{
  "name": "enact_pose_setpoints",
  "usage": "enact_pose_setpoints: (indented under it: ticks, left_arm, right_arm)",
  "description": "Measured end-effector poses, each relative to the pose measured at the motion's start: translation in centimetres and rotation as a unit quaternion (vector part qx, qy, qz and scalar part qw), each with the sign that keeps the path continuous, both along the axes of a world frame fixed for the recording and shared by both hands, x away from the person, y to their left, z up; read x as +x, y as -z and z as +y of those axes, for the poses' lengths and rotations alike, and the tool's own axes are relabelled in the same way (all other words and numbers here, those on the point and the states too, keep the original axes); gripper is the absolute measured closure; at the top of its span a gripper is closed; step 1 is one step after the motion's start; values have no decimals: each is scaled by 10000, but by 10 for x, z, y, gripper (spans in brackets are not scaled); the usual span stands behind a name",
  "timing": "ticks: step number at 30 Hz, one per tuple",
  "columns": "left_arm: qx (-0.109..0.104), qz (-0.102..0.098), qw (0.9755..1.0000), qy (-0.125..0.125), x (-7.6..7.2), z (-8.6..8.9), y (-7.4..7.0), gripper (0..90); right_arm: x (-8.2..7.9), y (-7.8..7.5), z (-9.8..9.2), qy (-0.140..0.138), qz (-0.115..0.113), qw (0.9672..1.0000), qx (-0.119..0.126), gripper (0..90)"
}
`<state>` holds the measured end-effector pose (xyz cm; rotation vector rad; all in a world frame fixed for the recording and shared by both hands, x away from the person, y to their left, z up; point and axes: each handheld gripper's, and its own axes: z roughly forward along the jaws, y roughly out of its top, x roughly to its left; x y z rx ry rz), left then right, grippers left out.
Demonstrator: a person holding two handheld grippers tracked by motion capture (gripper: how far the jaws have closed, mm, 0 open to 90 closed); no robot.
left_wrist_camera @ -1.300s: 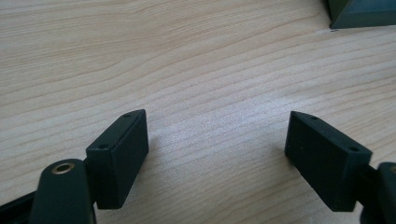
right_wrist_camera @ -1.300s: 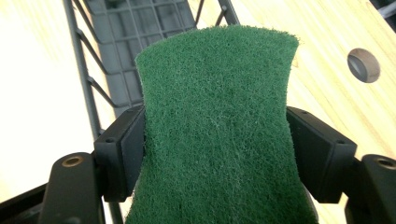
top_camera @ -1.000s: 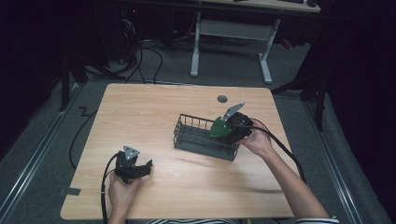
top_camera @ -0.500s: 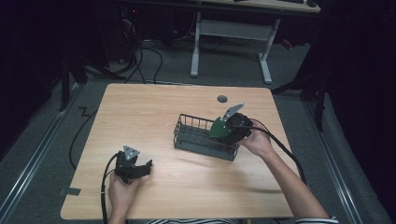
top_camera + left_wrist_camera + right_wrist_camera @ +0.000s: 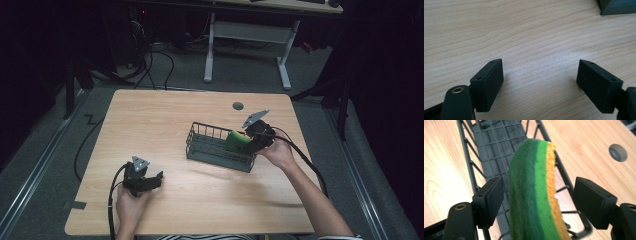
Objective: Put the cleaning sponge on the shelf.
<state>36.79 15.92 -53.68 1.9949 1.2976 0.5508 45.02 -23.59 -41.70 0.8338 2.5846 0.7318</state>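
A green and yellow sponge (image 5: 235, 141) stands on edge at the right end of a dark wire basket (image 5: 215, 152) in the middle of the table. My right gripper (image 5: 250, 140) reaches over that end from the right. In the right gripper view the sponge (image 5: 534, 195) sits between the two pads with a gap on each side, over the basket (image 5: 486, 142). The right gripper (image 5: 537, 182) is open, and its jaws have just been closing slightly. My left gripper (image 5: 152, 181) rests near the table's front left, held in a hand. Its jaws (image 5: 540, 63) are open over bare wood.
The wooden table (image 5: 165, 115) has a round cable hole (image 5: 238, 105) behind the basket. A cable trails from each gripper toward the front edge. A white desk frame (image 5: 245, 45) and floor cables (image 5: 150, 60) lie beyond the far edge.
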Motion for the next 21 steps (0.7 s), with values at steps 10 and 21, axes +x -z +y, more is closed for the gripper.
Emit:
enact_pose_setpoints:
  ticks: [10,21]
  left_arm:
    - [1,1,10000,1,0,0,0,220]
    - [3,1,10000,1,0,0,0,221]
  right_arm:
    - [-18,-18,-33,430,-333,9974,473,302]
    - [-55,-30,-82,968,-609,9899,835,322]
